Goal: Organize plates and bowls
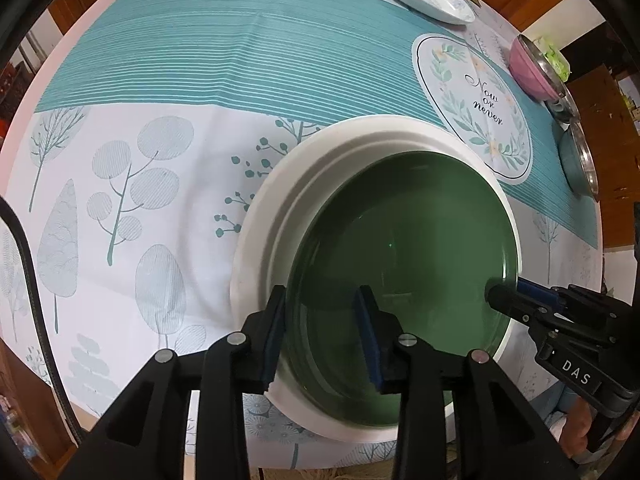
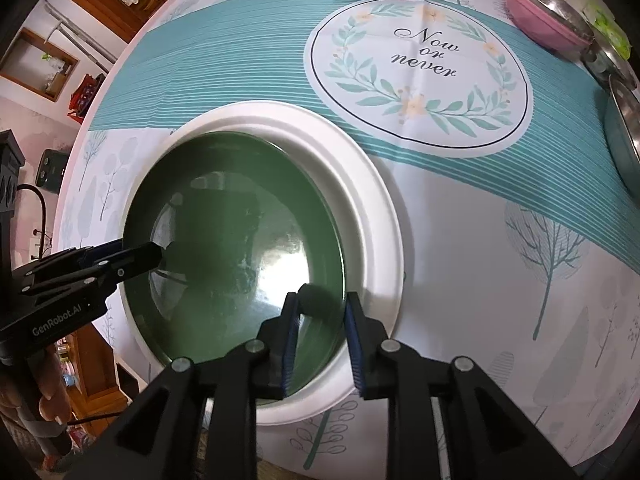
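Both claws pointing down over opposite rims of the green plate (image 1: 404, 280), left claw (image 1: 322, 312) and right claw (image 2: 322, 312) each parted a little, rim between the pads with visible gaps, gripping nothing. Best lifted straight up, clear, no dragging. Glossy dark green, nested in the white plate (image 1: 264, 240); beyond, pink bowl (image 2: 540, 12).

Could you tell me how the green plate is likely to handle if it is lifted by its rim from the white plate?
The green plate looks glossy, with bright reflections, so it may be slippery between the pads. It seems rigid and probably breakable. Nested inside the white plate, its low rim offers little to grip, so it could tilt when lifted from one side.
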